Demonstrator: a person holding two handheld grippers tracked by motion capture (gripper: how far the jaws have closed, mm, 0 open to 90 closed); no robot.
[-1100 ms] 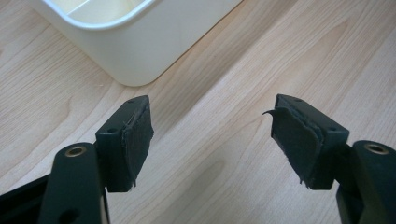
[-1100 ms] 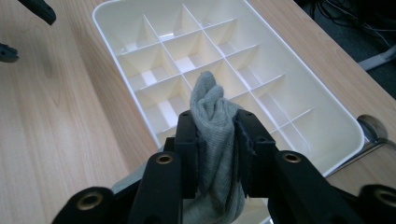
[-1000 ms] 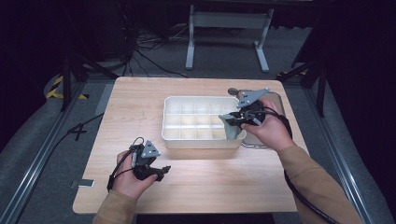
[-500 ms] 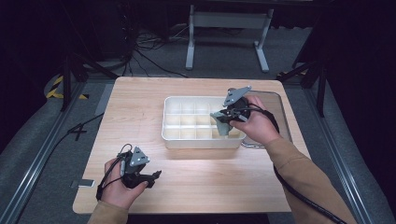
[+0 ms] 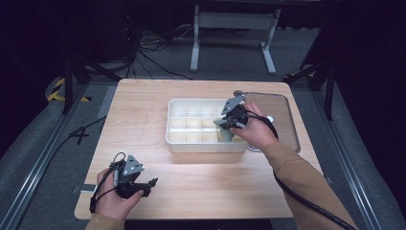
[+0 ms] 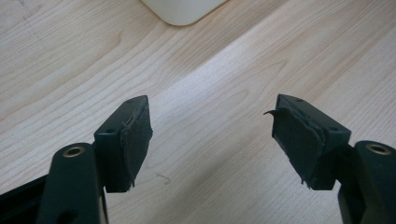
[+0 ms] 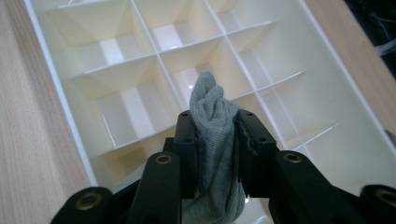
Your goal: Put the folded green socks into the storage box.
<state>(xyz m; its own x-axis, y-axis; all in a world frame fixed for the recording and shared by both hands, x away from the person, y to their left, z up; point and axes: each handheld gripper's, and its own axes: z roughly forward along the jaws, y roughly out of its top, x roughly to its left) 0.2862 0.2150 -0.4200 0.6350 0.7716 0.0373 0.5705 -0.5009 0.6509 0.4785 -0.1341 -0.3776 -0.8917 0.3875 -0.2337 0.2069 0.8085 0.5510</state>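
Note:
A white divided box (image 5: 178,139) stands in the middle of the wooden table (image 5: 143,100); in the right gripper view its empty compartments (image 7: 135,109) lie below the jaws. My right gripper (image 5: 224,123) hangs over the box's right end, shut on a grey rolled cloth (image 7: 212,126) that sticks up between its jaws. That grey cloth (image 5: 225,134) hangs down into the box in the high view. My left gripper (image 5: 149,184) rests low near the table's front left, open, with bare wood between its pads (image 6: 135,140).
A clear lid or tray (image 5: 282,115) lies flat on the table just right of the box. A corner of the white box (image 6: 182,11) shows at the top of the left gripper view. Cables and a metal stand are on the floor beyond the table.
My right gripper has moved left and forward over the box's right end with the cloth. My left gripper has drawn back toward the table's front left corner.

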